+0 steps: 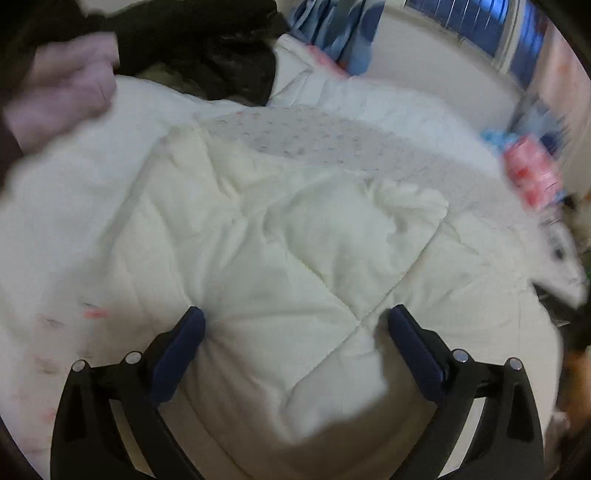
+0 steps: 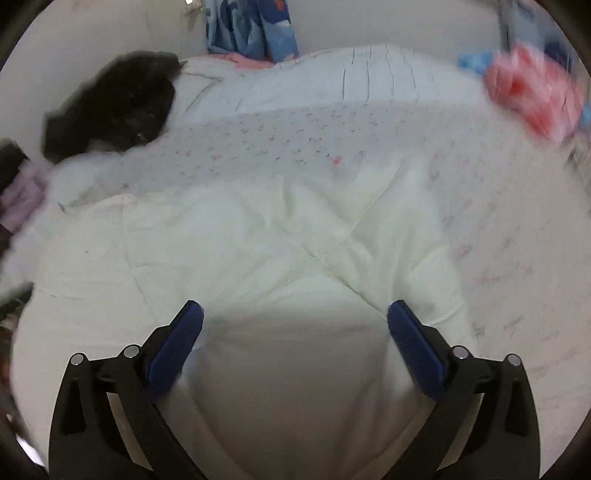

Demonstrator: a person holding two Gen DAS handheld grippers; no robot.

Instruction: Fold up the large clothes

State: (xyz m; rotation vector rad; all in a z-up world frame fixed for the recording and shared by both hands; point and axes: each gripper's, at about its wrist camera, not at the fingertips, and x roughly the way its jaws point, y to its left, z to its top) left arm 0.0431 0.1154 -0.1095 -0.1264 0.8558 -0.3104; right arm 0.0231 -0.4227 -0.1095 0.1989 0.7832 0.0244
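A large white quilted garment (image 1: pixel 280 243) lies rumpled across a bed with a floral sheet (image 1: pixel 332 136). In the left wrist view my left gripper (image 1: pixel 295 321) is open just above a puffy fold of it, blue fingers (image 1: pixel 184 339) wide apart, fabric bulging between them without being pinched. The right wrist view shows the same quilted garment (image 2: pixel 258 240) over the floral sheet (image 2: pixel 295 136). There my right gripper (image 2: pixel 295 314) is open too, its blue fingers (image 2: pixel 410 332) straddling a smooth mound of the white fabric.
A black garment (image 2: pixel 110 107) is heaped at the bed's far left, also as a black garment (image 1: pixel 207 48) in the left view. A pink bundle (image 2: pixel 532 92) sits at the far right. A hand (image 1: pixel 62 88) rests on the fabric at upper left. Blue patterned curtain (image 2: pixel 251 26) hangs behind.
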